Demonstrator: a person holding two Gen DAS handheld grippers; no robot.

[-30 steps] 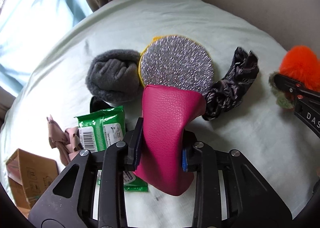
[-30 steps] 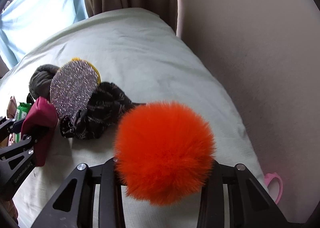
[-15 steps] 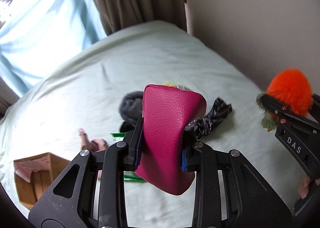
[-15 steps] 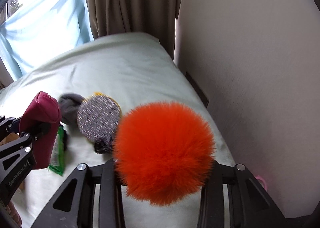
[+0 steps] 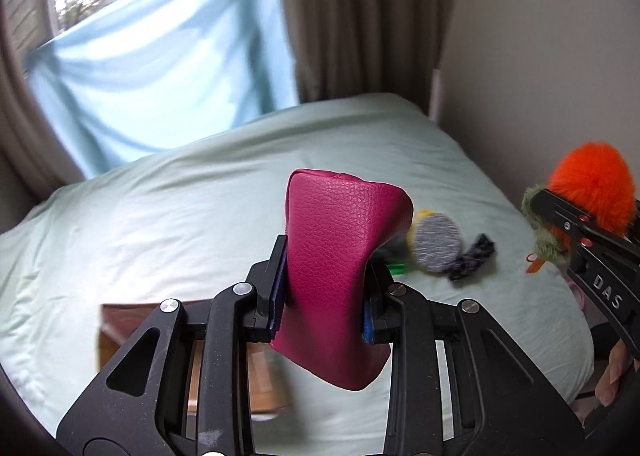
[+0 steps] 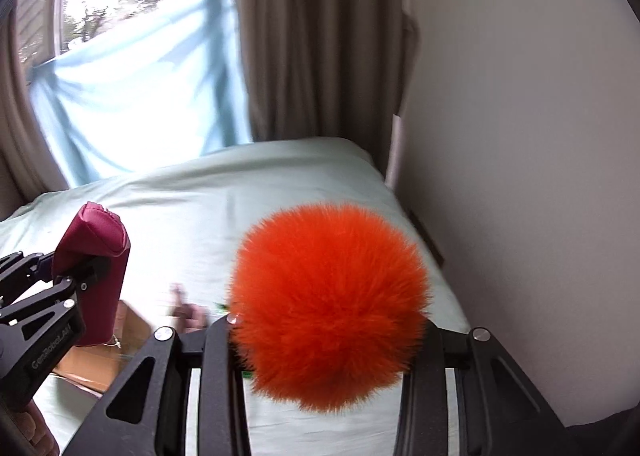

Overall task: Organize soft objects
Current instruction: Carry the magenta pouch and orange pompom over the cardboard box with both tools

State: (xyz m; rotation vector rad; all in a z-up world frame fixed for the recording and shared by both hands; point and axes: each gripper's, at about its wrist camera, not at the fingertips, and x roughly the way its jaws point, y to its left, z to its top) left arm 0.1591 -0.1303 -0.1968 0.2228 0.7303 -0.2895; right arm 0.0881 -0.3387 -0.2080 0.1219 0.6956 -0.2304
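Note:
My left gripper (image 5: pixel 325 296) is shut on a magenta leather pouch (image 5: pixel 340 256) and holds it well above the bed; the pouch also shows in the right wrist view (image 6: pixel 94 268). My right gripper (image 6: pixel 328 336) is shut on a fluffy orange pom-pom (image 6: pixel 328 308), also seen at the right edge of the left wrist view (image 5: pixel 592 183) with a green fuzzy part below it. On the pale green bed (image 5: pixel 160 223) lie a silver glitter pad (image 5: pixel 436 244) and a dark patterned scrunchie (image 5: pixel 472 262).
A brown cardboard box (image 5: pixel 116 332) sits on the bed under the left gripper; it also shows in the right wrist view (image 6: pixel 96 368). A wall (image 6: pixel 520 135) runs along the bed's right side. Curtains (image 5: pixel 360 15) and a window are at the far end.
Both grippers have risen and pulled back from the bed with their objects held. The pile of soft items now looks smaller and farther off, and the box has come under the left gripper.

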